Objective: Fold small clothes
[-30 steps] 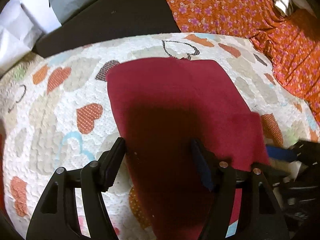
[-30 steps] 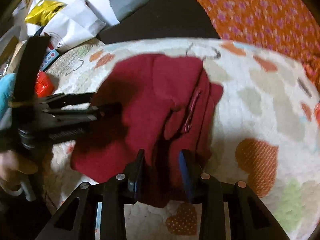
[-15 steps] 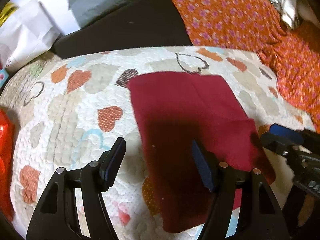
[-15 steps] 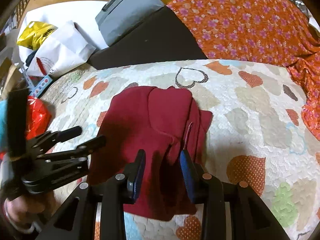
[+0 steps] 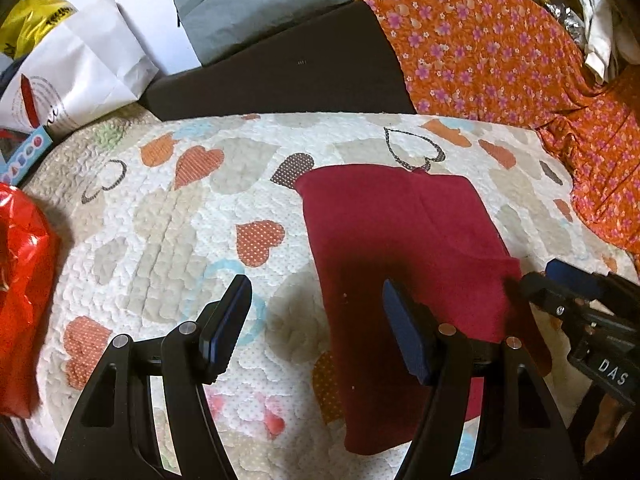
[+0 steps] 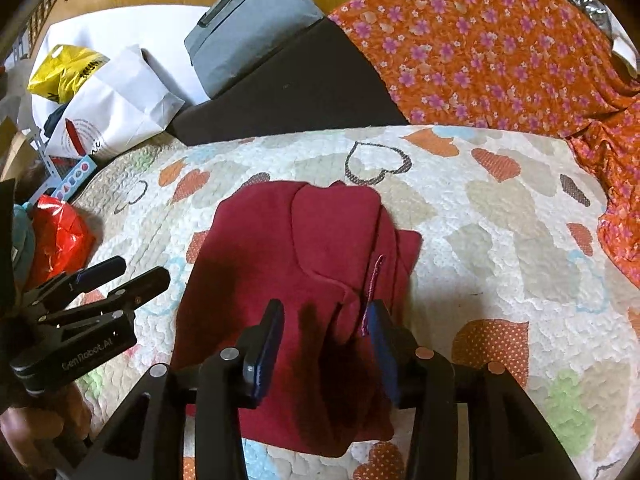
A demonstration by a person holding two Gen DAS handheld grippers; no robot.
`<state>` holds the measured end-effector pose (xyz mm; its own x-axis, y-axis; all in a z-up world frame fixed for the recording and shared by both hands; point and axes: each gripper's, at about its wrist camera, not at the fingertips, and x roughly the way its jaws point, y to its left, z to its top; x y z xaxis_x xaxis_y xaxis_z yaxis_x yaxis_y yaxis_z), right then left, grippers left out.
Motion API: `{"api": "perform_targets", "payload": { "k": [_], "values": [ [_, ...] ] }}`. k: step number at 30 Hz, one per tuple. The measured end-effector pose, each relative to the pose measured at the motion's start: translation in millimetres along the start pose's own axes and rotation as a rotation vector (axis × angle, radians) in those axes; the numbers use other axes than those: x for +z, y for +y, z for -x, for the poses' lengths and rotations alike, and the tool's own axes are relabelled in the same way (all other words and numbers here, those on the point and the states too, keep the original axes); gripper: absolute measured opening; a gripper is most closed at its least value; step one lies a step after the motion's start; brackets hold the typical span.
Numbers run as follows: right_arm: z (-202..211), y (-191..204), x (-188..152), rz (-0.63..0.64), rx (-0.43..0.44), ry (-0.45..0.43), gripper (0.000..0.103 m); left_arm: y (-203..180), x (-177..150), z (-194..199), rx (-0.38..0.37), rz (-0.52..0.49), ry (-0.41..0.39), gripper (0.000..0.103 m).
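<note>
The dark red garment (image 5: 400,248) was lying folded on the heart-print quilt (image 5: 168,216), roughly in the middle, with its far edge just short of an outlined heart in the pattern. From the right wrist view you could see the garment (image 6: 288,280) was layered, with a rounded flap on top and a little pink tag (image 6: 374,280) sticking out near its right side. The left claw (image 5: 316,328) was spread wide with nothing in it, hovering over the garment's left edge: one finger above bare quilt, the other above the red fabric. The right claw (image 6: 324,344) was parted too, less wide, and was empty, sitting low over the near part of the garment with the tag just by its right finger. Each claw showed up in the other's camera: the right claw (image 5: 576,296) at the garment's right edge, the left claw (image 6: 100,284) off the left edge, both looking open there too. Around the quilt there was an orange floral cloth (image 5: 500,60) on the far right, a dark wedge-shaped cushion (image 5: 280,76) behind, a grey case (image 5: 256,4) on top of that, a white paper bag (image 5: 76,76) and a yellow bag (image 6: 64,68) at far left, plus a shiny red bag (image 5: 20,280) at the quilt's left edge.
</note>
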<state>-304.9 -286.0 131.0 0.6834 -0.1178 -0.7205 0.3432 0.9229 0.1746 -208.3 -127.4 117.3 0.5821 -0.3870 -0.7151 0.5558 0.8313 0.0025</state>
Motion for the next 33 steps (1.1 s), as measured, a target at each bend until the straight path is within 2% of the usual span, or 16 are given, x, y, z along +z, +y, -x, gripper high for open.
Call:
{"api": "perform_targets", "payload": {
  "k": [4, 7, 14, 22, 27, 33],
  "values": [
    [-1, -4, 1, -0.006, -0.007, -0.022, 0.046, -2, -3, 5, 0.039, -0.007, -0.020, 0.067],
    [0, -8, -1, -0.006, -0.042, -0.088, 0.047, -2, -6, 4, 0.044, 0.004, -0.017, 0.067],
    [-9, -14, -5, -0.010, -0.038, -0.105, 0.048, -11, -10, -3, 0.075, -0.026, -0.002, 0.068],
    [-3, -18, -5, -0.032, -0.018, -0.123, 0.048, -16, -7, -1, 0.101, -0.044, -0.027, 0.068],
    [-2, -13, -6, -0.016, -0.014, -0.124, 0.048, -16, -7, 0, 0.068, -0.036, -0.030, 0.068],
    [-3, -11, -8, -0.005, -0.010, -0.121, 0.048, -21, -6, 7, 0.086, -0.066, -0.075, 0.068]
  ]
}}
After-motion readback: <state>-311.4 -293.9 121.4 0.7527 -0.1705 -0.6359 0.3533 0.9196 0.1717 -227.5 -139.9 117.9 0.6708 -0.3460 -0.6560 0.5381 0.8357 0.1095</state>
